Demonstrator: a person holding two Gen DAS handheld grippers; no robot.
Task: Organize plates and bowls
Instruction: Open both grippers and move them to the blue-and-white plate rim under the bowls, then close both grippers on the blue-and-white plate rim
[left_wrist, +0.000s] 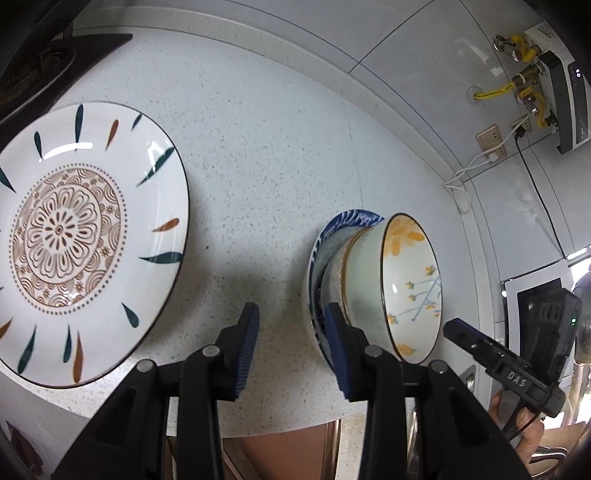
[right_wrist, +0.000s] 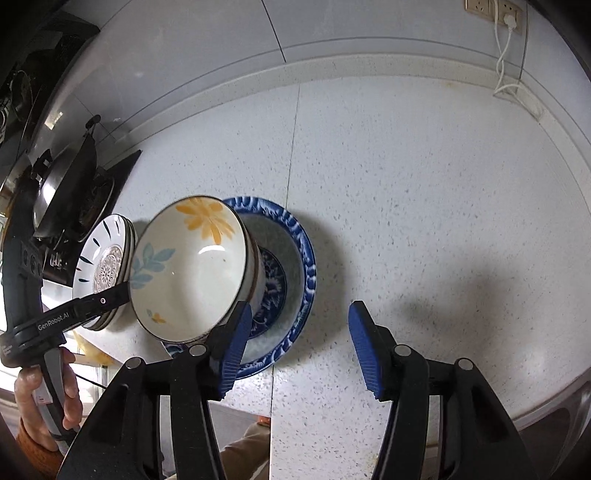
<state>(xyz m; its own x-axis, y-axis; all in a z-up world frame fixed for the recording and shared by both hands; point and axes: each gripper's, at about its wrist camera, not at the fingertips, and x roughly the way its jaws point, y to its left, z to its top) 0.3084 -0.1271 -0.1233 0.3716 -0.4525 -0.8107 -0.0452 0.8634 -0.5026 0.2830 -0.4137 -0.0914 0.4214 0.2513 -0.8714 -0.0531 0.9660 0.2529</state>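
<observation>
A large white plate with a brown mandala and leaf marks (left_wrist: 85, 240) lies on the speckled counter; in the right wrist view it tops a small stack of plates (right_wrist: 105, 258). To its right a yellow-flowered bowl (left_wrist: 410, 288) (right_wrist: 192, 266) sits nested in another bowl, tilted, on a blue-rimmed plate (left_wrist: 321, 240) (right_wrist: 295, 258). My left gripper (left_wrist: 291, 347) (right_wrist: 74, 314) hangs open over bare counter between the two piles. My right gripper (right_wrist: 300, 347) (left_wrist: 498, 365) is open, its left finger (right_wrist: 236, 343) over the blue plate's near rim, with nothing held.
A black stove with a pan and lid (right_wrist: 62, 184) stands at the far left. Wall sockets with a white cable (right_wrist: 509, 14) and yellow gas pipes beside a heater (left_wrist: 524, 55) are at the back. The counter's front edge (right_wrist: 314, 428) runs below the grippers.
</observation>
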